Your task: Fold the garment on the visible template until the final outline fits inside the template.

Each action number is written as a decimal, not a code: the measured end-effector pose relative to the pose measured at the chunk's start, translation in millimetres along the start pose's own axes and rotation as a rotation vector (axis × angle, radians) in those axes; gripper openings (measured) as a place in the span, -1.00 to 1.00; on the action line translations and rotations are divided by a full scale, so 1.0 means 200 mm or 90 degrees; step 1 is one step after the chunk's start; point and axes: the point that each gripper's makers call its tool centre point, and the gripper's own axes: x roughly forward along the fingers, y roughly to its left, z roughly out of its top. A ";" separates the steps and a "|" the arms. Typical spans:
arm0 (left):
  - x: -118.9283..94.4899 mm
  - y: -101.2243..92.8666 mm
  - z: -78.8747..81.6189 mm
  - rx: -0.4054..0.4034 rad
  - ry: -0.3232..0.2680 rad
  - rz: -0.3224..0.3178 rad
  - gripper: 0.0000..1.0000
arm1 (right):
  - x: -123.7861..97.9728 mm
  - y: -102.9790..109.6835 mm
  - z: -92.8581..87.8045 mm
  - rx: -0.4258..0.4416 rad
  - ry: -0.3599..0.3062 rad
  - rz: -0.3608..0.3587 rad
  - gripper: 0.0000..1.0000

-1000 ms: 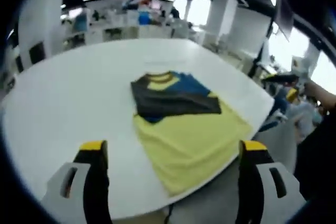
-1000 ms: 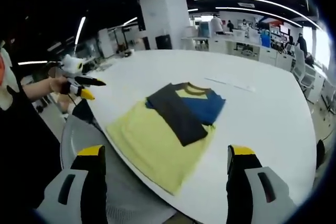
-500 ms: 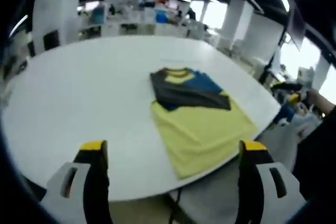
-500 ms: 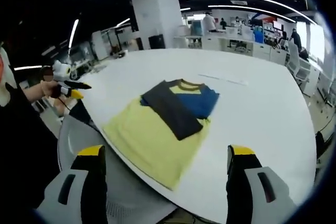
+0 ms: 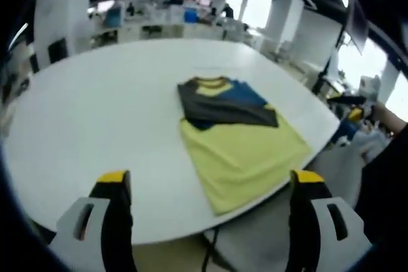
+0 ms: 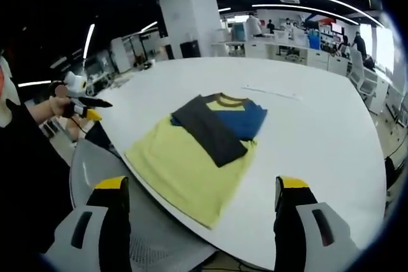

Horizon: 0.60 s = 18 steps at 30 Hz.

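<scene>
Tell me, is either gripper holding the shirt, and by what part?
Nothing is held. Both the left gripper and right gripper are open, apart from the shirt.

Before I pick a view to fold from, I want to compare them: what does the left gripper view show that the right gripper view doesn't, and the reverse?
Left gripper view: the right tongs come in from the right, held in a hand beyond the table's edge.

Right gripper view: the left tongs come in from the left, and a grey chair stands against the near edge.

Both: the white table, the partly folded shirt with its dark part over the yellow, and each view's own tongs open and empty.
</scene>
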 end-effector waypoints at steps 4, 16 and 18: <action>0.01 -0.01 -0.03 0.004 0.017 -0.007 0.95 | 0.01 0.00 -0.02 0.005 0.003 0.001 0.87; 0.14 -0.07 -0.29 -0.011 0.095 -0.045 0.78 | 0.11 0.03 -0.17 0.023 0.071 0.019 0.54; 0.16 -0.07 -0.33 -0.010 0.105 -0.044 0.73 | 0.13 0.03 -0.19 0.027 0.080 0.020 0.48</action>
